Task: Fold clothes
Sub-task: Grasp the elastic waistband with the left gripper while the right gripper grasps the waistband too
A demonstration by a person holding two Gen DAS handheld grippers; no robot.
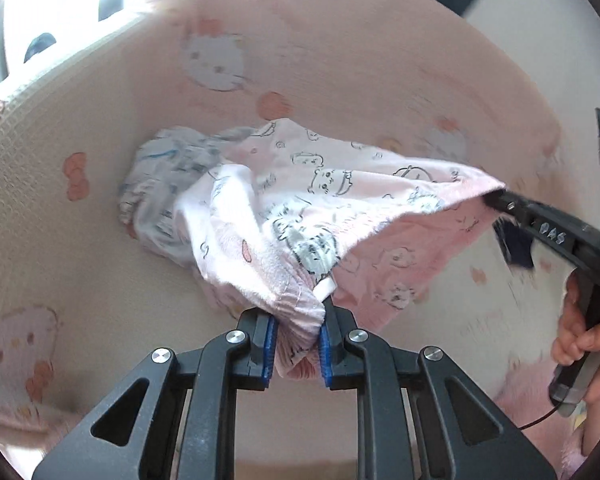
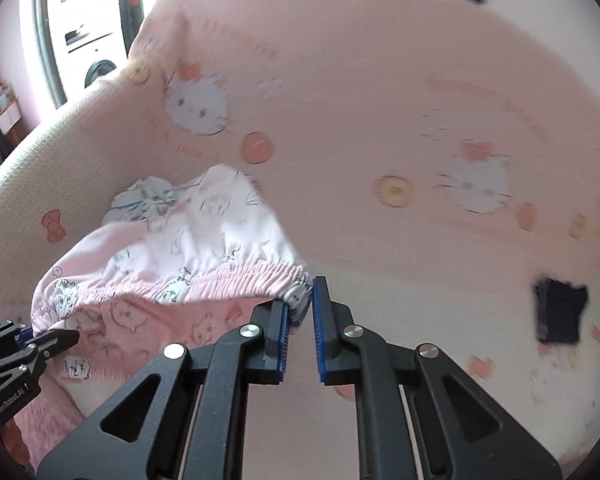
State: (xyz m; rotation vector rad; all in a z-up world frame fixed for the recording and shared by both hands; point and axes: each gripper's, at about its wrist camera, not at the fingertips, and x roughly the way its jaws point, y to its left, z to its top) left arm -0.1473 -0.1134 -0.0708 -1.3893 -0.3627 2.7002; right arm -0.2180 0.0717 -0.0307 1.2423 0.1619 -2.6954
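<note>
Garment (image 1: 300, 200) stretched between grippers above bedsheet (image 1: 380, 60), dark patch (image 2: 560, 312) right.

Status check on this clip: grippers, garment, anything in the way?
Left gripper shut on pink printed garment, waistband bunched. Right gripper pinching the other waistband end. Garment stretched between them above the bedsheet. Small dark cloth lies apart, right.

A pink sheet (image 2: 360, 80) with white cat faces and orange bows covered the whole surface. A small dark patch (image 2: 560, 312) lay on it at the near right. At the far left, behind the sheet's edge, stood a bright window (image 1: 60, 4) and a white machine (image 2: 94, 52) with a round door.
</note>
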